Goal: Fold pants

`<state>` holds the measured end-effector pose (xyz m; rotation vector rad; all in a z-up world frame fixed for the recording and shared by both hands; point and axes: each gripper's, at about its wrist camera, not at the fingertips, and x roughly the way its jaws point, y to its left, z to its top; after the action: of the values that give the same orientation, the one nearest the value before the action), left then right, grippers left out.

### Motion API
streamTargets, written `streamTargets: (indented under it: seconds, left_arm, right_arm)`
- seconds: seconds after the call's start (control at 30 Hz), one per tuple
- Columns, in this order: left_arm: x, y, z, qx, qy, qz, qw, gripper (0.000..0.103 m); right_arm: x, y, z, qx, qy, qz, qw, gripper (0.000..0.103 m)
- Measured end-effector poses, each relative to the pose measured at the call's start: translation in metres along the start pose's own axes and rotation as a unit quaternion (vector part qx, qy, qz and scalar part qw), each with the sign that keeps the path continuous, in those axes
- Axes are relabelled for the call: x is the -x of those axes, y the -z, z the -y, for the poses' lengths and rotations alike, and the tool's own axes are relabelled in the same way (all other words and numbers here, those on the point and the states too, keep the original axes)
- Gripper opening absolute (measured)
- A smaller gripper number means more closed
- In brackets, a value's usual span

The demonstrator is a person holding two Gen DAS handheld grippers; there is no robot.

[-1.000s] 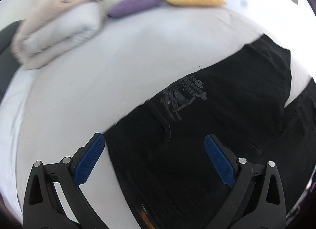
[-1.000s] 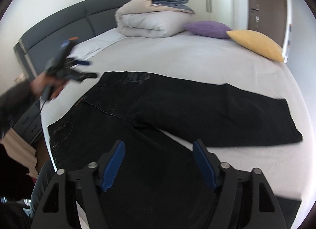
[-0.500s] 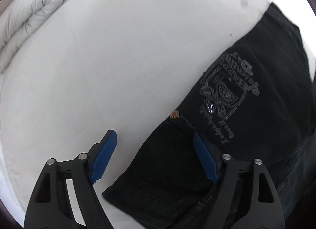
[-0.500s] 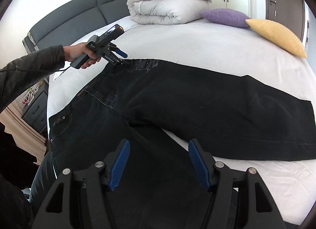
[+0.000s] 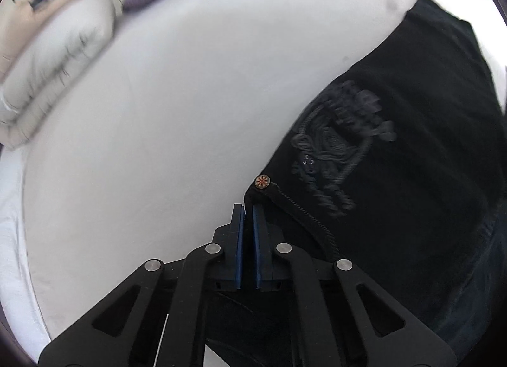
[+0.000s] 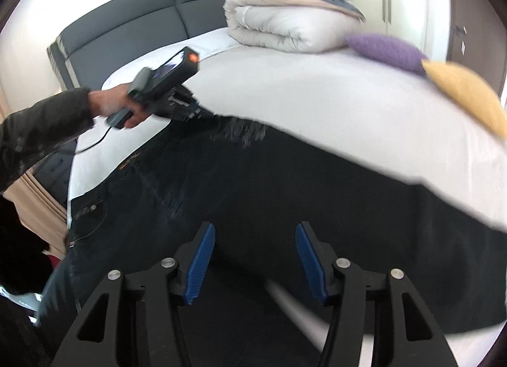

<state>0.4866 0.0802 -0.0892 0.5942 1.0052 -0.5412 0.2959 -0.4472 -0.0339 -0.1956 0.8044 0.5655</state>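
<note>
Black pants (image 5: 396, 177) with a grey print lie spread on the white bed (image 5: 158, 129). My left gripper (image 5: 248, 208) is shut on the waistband corner of the pants, just below a copper button (image 5: 262, 182). In the right wrist view the pants (image 6: 285, 183) stretch across the bed, and the left gripper (image 6: 193, 112) shows at their far waist corner, held by a hand. My right gripper (image 6: 255, 234) is open and hovers over the pants near the crotch and leg area, holding nothing.
A rolled beige and white duvet (image 6: 285, 24) lies at the head of the bed, beside a purple cushion (image 6: 386, 50) and a yellow cushion (image 6: 465, 94). A dark grey headboard (image 6: 152, 15) stands behind. The bed's edge runs along the left (image 6: 73, 173).
My left gripper has come down onto the waistband corner and shut on it. My right gripper has moved lower and closer over the pants, still open.
</note>
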Motion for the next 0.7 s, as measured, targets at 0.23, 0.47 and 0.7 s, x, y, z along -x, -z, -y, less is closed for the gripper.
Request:
streamTargets:
  seconds: [0.23, 0.47, 0.7]
  left_arm:
    - [0.051, 0.015, 0.017, -0.013, -0.045, 0.086, 0.9952, 0.004]
    - [0.092, 0.052, 0.065, -0.022, -0.072, 0.124, 0.9894, 0.004]
    - [0.106, 0.072, 0.077, -0.013, -0.067, 0.136, 0.9883, 0.004]
  right_arm:
    - [-0.055, -0.071, -0.001, 0.076, 0.017, -0.021, 0.997, 0.057]
    - [-0.115, -0.105, -0.01, 0.171, 0.048, -0.081, 0.981, 0.057]
    - [-0.144, -0.107, -0.015, 0.204, 0.041, -0.133, 0.969, 0.029]
